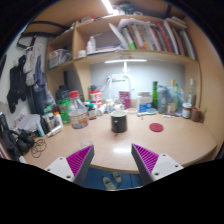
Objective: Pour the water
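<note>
A cup (119,122) is standing on the table (110,142), beyond the open jaws. Bottles (76,108) are crowding the table's back edge to its left, and a lid (156,127) is lying to its right. Books (150,38) are leaning on the shelf (125,54) above.

Pale wooden desk (175,143), wooden shelf unit (120,55) behind holding books (155,38), strip light (125,61) glowing beneath the shelf

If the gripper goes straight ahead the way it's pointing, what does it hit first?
Likely the dark cup on the desk, standing beyond the open fingers roughly on their centre line. The desk before it looks free, though depth is hard to judge.
</note>
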Demonstrator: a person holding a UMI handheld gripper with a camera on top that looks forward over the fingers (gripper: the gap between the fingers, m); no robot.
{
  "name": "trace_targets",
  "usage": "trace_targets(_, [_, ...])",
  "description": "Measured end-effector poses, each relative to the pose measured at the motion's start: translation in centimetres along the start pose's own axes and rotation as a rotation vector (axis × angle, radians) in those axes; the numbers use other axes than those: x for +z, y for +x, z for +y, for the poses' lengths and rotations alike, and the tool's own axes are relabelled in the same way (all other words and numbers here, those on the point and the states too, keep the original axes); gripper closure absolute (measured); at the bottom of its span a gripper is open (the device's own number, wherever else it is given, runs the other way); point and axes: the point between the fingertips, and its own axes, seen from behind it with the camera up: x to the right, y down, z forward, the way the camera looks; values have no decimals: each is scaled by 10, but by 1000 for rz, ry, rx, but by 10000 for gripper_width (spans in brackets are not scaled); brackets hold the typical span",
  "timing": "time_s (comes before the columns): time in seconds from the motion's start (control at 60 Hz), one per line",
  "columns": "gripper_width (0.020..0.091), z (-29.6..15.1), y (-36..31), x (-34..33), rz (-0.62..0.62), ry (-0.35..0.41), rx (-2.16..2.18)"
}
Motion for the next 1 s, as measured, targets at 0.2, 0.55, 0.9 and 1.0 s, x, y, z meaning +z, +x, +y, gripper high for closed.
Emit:
trace_targets(0.2, [275, 6, -93, 73, -156, 40, -73])
trace_targets(0.55, [562, -18, -128, 175, -140, 122, -141])
trace_targets(0.9, [714, -19, -130, 188, -156, 83, -139])
trace_targets(1.0, [715, -38, -134, 190, -207, 59, -61])
